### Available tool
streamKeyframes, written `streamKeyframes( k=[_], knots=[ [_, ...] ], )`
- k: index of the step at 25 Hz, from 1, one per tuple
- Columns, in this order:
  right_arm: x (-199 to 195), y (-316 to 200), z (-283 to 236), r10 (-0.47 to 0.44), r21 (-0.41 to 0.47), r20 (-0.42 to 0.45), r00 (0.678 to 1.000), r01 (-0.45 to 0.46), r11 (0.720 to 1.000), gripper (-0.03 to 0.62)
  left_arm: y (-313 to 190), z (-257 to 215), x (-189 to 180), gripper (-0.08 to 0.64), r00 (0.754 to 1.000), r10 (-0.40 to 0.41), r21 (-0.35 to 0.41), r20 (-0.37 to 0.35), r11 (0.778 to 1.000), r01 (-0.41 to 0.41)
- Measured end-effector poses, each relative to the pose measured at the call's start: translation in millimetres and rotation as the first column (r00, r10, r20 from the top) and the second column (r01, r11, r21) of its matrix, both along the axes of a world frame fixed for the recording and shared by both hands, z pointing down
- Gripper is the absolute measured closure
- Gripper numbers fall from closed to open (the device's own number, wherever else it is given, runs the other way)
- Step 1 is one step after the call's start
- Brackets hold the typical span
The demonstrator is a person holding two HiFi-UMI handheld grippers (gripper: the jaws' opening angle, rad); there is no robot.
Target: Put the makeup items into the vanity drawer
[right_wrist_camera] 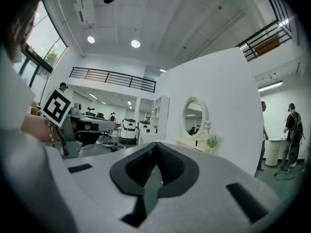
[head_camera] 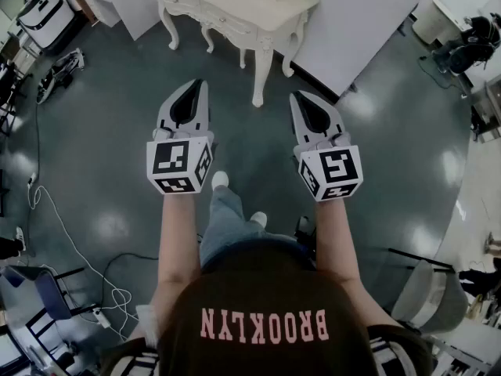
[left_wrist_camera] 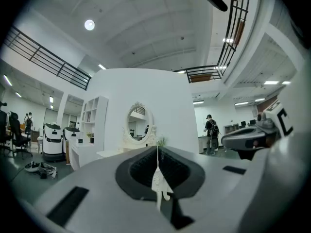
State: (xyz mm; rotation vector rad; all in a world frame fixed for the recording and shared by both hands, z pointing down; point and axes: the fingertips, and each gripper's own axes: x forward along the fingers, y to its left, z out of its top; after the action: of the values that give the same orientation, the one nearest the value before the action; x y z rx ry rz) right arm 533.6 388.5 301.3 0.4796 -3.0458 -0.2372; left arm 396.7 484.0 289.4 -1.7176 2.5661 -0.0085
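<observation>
Ahead of me, across the grey floor, the white vanity desk stands against a white partition, well apart from both tools. Its oval mirror faces me, and a small plant sits at one end of the top. I cannot make out makeup items on it from where I stand. I hold my left hand-held gripper level, its jaws pressed together with nothing between them. My right hand-held gripper is level beside it, its jaws likewise together and empty, both pointing toward the desk.
</observation>
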Motion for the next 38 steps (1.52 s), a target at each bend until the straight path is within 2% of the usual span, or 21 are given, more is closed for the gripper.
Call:
streamKeyframes(
  k=[8,14,22,33,38],
  knots=[
    [-3.5,-8.7,-7.7,0.014,0.005,0.015,1.0,-0.014,1.0,0.595,-7.3,-8.3,-2.3,0.552,0.999,0.004,0.005,0.037,1.0,-0.004],
    [-26.5,-26.1,-10.1,0.014,0.011,0.006,1.0,-0.014,1.0,0.595,-23.3,-12.4,-27.4,0.552,1.0,-0.001,0.019,0.029,1.0,0.001],
    [-102.0,-53.6,-14.2,0.008,0.004,0.022,1.0,-0.008,1.0,0.595,-54.6,-11.4,-104.3,0.552,1.0,0.014,0.019,0.025,1.0,-0.014],
    [-237.8,-90.7,-12.1,0.051,-0.014,0.008,0.999,-0.051,0.999,0.595,-97.4,-16.6,-247.1,0.552,0.998,0.053,0.001,0.028,0.999,-0.053],
    [-280.6,-105.9,-5.0,0.061,-0.018,-0.009,0.998,-0.061,0.998,0.595,-110.0,-5.7,-298.7,0.552,0.999,0.047,0.003,-0.009,0.999,-0.047]
  ],
)
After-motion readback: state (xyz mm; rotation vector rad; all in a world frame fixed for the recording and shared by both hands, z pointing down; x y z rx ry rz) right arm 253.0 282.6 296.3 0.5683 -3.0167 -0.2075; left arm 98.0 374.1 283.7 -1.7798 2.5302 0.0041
